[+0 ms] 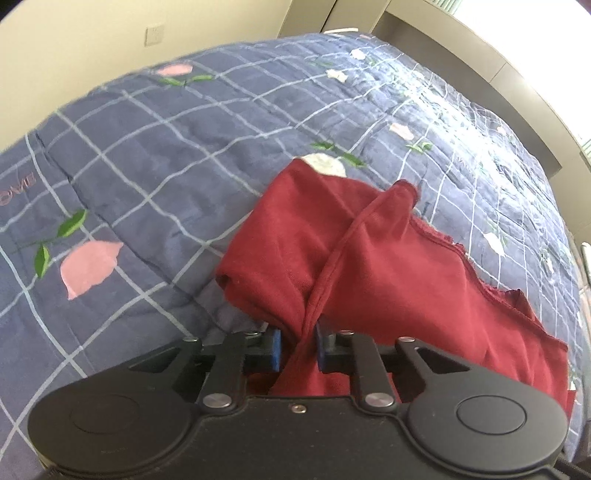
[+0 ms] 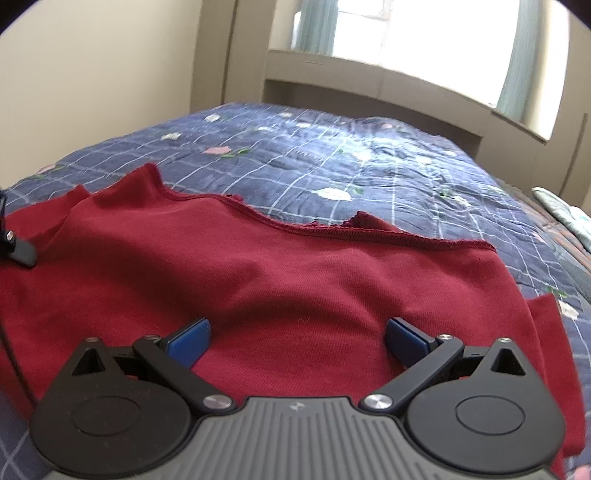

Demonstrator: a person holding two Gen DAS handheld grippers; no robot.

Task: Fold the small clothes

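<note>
A dark red garment (image 1: 369,258) lies on a blue checked quilt (image 1: 166,155). My left gripper (image 1: 298,345) is shut on a bunched fold of it, and the cloth rises in a ridge from between the blue pads (image 1: 275,349). In the right wrist view the red garment (image 2: 258,266) spreads flat across the quilt (image 2: 332,155), its hemmed edge running across the middle. My right gripper (image 2: 297,341) stands open just above the cloth, its blue pads (image 2: 192,341) wide apart with nothing pinched. A black part of the left gripper (image 2: 20,254) shows at the far left edge.
The quilt covers a bed with a beige headboard (image 2: 369,96) under a bright window (image 2: 424,37). A cream wall with a socket plate (image 1: 155,35) lies beyond the bed's far side. A patterned cloth (image 2: 561,210) sits at the bed's right edge.
</note>
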